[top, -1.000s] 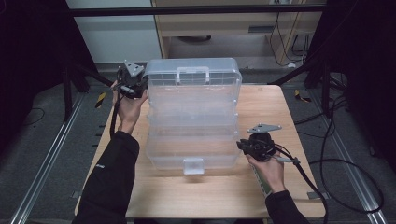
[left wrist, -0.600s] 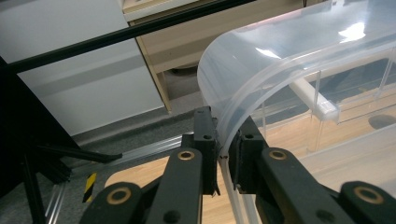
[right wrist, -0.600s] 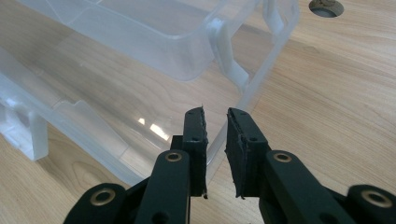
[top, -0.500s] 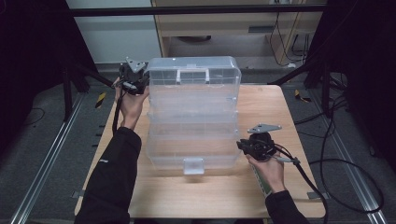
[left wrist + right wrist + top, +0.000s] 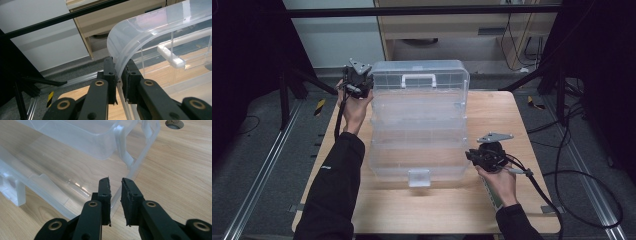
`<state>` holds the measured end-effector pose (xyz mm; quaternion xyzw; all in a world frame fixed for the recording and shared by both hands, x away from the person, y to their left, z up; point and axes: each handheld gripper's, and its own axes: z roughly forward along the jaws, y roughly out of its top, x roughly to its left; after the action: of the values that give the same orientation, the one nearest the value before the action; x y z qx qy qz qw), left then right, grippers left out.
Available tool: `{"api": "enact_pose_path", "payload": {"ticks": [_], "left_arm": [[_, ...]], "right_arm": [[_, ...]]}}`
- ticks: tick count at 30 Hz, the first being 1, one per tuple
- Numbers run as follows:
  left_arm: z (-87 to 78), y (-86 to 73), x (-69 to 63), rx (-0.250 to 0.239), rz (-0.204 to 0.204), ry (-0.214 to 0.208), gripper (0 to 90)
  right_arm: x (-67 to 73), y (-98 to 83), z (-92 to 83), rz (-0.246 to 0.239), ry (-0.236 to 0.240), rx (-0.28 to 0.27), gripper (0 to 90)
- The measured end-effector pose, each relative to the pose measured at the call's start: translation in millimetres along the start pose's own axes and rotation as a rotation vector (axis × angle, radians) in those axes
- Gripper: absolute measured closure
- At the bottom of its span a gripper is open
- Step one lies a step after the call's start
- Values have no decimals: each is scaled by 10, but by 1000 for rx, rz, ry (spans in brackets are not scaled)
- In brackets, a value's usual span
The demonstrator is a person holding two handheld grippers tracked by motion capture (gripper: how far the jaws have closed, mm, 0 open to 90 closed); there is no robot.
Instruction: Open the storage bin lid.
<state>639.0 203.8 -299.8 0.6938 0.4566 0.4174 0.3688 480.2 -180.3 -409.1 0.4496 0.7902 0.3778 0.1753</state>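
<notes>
A clear plastic tiered organiser box stands fanned out in steps on the wooden table. Its lid, with a white handle, is raised at the far end. My left gripper is shut on the lid's far left corner; in the left gripper view the pads pinch the curved rim of the lid. My right gripper is shut on the bottom tray's right wall near the front. The right gripper view has that thin wall running between the jaws.
A white latch hangs at the box's front edge. A cable trails off the table's right side from the right gripper. Black frame posts stand at both far corners, and a wooden cabinet stands behind the table.
The left gripper and the lid corner it holds have crept slightly toward the far side. The right gripper has kept still.
</notes>
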Motion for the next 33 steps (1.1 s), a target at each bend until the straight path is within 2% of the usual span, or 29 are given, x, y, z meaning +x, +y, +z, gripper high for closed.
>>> {"api": "enact_pose_path", "payload": {"ticks": [7, 29, 33], "left_arm": [[60, -7, 9, -6, -6, 2, 819], [214, 45, 30, 40, 2, 5, 809], [237, 38, 45, 40, -12, -3, 807]], "right_arm": [[0, 2, -2, 3, 2, 3, 778], [-4, 3, -1, 14, 4, 6, 779], [-4, 2, 0, 12, 4, 6, 779]]}}
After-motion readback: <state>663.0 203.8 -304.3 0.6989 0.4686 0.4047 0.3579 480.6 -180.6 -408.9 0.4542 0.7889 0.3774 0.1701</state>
